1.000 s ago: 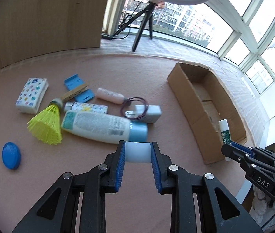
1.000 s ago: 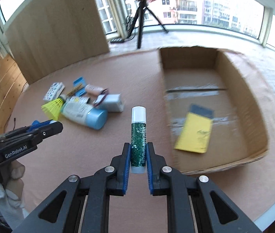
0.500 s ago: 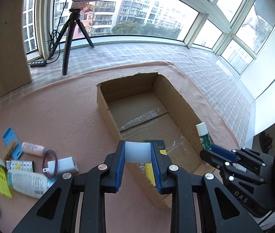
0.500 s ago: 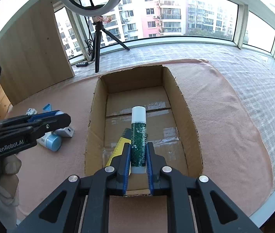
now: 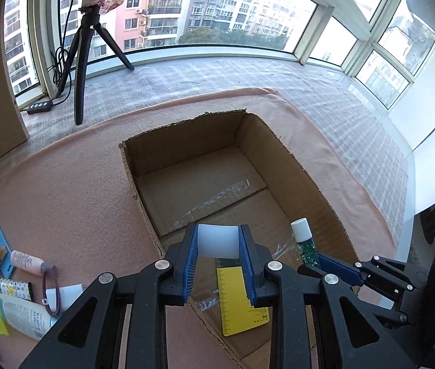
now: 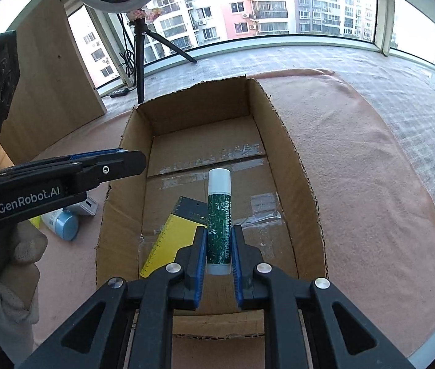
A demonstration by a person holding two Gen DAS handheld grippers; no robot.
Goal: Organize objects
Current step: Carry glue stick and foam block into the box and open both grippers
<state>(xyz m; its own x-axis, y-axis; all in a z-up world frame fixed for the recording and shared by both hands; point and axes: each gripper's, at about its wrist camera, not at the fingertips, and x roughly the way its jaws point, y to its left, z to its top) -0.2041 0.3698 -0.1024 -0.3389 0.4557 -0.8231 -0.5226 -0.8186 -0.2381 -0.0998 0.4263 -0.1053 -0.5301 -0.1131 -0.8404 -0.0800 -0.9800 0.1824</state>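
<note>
Black tool [image 6: 219, 246], blue pads [image 6: 202, 252] (ribbed), silver screws, white glove [image 6: 8, 264]

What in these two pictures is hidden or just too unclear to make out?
- White object, left wrist view: the fingers cover its sides, so its identity is unclear.
- Yellow ruler, right wrist view: lower end hidden behind the right gripper.
- Clutter at the left wrist view's edge: cut off and small.

Bright daylight from the windows [image 5: 223, 15] (sky blown out), sharp focus, heavy fisheye bending, dark vignetted corners.
</note>
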